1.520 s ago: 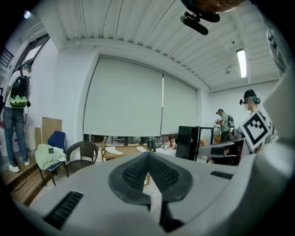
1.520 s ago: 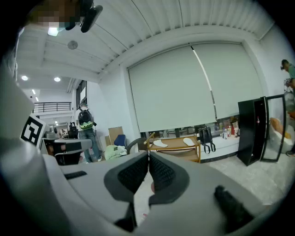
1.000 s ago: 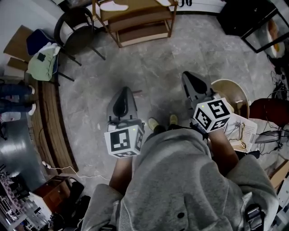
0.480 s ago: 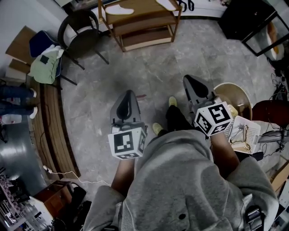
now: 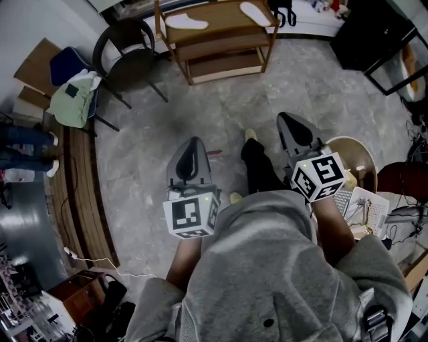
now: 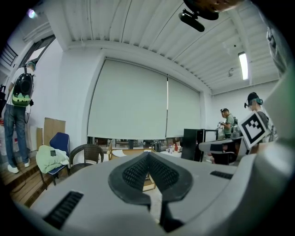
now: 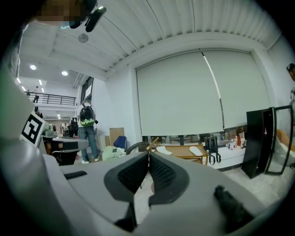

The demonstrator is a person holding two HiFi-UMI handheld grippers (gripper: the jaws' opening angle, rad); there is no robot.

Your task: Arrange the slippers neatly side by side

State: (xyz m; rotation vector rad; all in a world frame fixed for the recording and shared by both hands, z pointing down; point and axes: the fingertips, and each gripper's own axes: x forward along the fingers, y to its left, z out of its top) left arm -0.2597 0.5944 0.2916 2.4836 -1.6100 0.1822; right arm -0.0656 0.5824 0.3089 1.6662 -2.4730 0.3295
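While slippers sit apart at shelf ends, we hold left hand-held gripper, right hand-held gripper closed, empty: too far off.

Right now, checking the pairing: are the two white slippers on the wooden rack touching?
Apart. The head view shows the left slipper and right slipper on the wooden rack with bare wood between them.

Head view: steeply down. Gripper views: low, level, forward. All share wooden rack.
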